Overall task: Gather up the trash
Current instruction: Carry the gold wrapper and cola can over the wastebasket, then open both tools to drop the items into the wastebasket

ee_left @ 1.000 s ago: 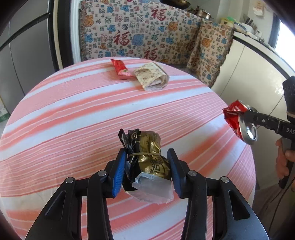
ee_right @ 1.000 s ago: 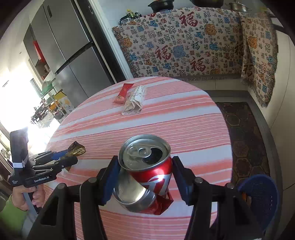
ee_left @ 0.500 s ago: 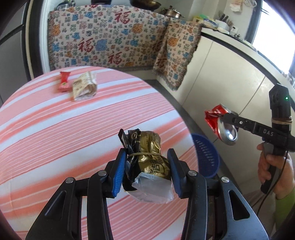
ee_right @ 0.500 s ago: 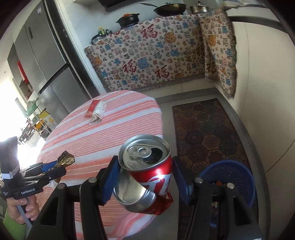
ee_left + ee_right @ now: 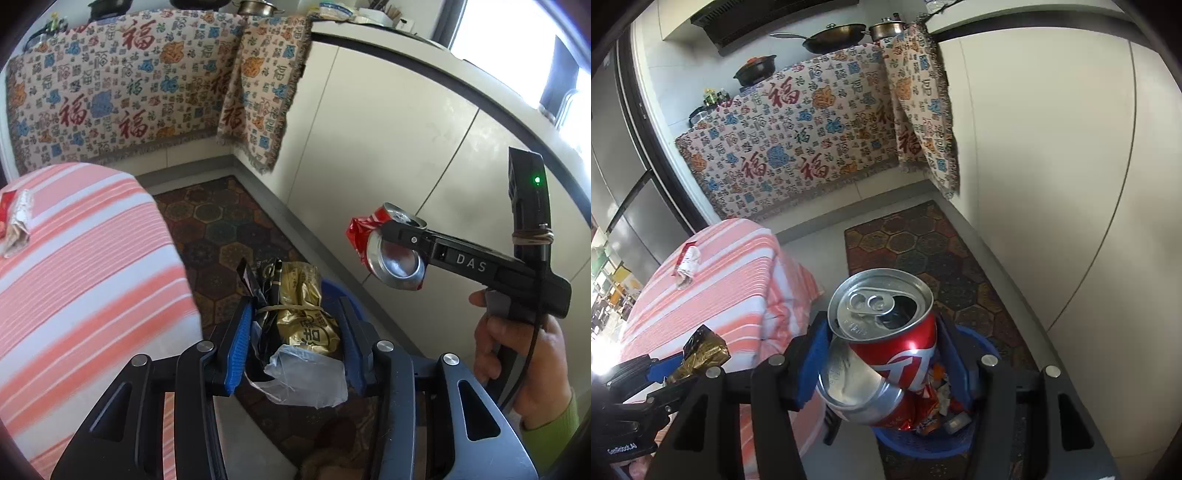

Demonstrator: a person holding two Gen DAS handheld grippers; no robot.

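My left gripper (image 5: 295,332) is shut on a crumpled gold and black wrapper (image 5: 299,317), held beyond the table edge above a blue bin (image 5: 332,286). My right gripper (image 5: 882,354) is shut on a crushed red soda can (image 5: 886,347), held right over the blue bin (image 5: 923,443), which holds several pieces of trash. In the left wrist view the can (image 5: 388,247) sits at the right. In the right wrist view the wrapper (image 5: 701,354) shows at the lower left. A beige wrapper (image 5: 18,221) and a red packet (image 5: 4,206) lie on the striped table (image 5: 92,277).
A patterned rug (image 5: 923,251) lies on the floor under the bin. White cabinets (image 5: 388,129) stand at the right. A patterned cloth (image 5: 798,140) hangs over the counter behind. A fridge (image 5: 613,184) stands at the far left.
Both grippers have swung right, off the table and toward the blue bin, each still holding its trash. The can now hangs over the bin.
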